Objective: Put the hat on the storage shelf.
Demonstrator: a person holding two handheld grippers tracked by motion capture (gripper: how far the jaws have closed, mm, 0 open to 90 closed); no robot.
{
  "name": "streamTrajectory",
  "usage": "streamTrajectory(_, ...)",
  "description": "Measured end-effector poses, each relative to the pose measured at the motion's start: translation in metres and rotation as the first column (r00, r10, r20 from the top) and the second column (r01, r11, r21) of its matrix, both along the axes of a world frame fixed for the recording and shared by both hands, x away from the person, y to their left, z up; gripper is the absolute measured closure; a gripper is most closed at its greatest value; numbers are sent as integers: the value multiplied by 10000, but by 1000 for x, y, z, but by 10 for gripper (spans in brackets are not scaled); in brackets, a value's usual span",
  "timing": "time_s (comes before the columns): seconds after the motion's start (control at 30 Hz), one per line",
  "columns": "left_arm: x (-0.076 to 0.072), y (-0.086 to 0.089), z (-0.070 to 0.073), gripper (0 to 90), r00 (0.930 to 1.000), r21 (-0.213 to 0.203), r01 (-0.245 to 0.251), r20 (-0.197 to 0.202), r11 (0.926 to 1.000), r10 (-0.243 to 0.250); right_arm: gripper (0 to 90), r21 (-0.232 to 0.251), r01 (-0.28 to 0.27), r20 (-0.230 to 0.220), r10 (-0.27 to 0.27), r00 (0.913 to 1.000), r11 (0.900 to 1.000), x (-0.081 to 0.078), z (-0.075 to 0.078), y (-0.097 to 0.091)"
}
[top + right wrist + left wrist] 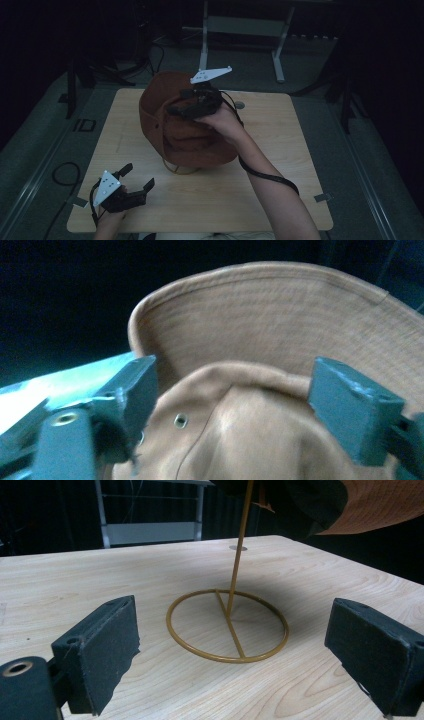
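now right tool (230,405) spread wide over brown hat (175,125) crown, pads clear; left tool (134,179) wide, empty.

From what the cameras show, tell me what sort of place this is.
Probably a darkened recording lab or studio, not a home. A bare wooden table stands on grey carpet ringed by black curtains, a metal equipment frame stands behind it, and cables trail across the floor.
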State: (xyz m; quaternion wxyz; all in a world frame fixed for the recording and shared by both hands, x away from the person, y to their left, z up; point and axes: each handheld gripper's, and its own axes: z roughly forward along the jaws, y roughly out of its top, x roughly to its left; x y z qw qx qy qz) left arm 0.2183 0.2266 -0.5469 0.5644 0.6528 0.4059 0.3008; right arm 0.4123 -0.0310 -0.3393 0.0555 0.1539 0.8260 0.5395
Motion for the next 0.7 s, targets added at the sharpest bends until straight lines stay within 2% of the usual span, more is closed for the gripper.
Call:
streamTrajectory(0.2, 1, -2, -2, 79, 10000, 108, 72, -65, 9999, -72, 136, -75, 182, 202, -180, 9996, 9998, 0, -3, -11)
streamTrajectory(0.3, 3, -2, -3, 79, 9999, 90, 67, -122, 9999, -66, 137, -312, 307, 404, -294, 9988, 9990, 0, -3, -15)
streamTrajectory(0.5, 6, -4, -6, 79, 9997, 218, 144, -189, 9997, -140, 137, -345, 426, 450, -411, 9981, 9985, -1, -4, -29)
streamTrajectory(0.57, 7, -6, -6, 79, 9997, 328, 175, -194, 9993, -168, 137, -559, 568, 379, -547, 9978, 9968, -1, -6, -34)
streamTrajectory(0.7, 9, -7, -7, 79, 9995, 368, 227, -223, 9991, -219, 137, -565, 822, 307, -805, 9963, 9950, -2, -12, -45)
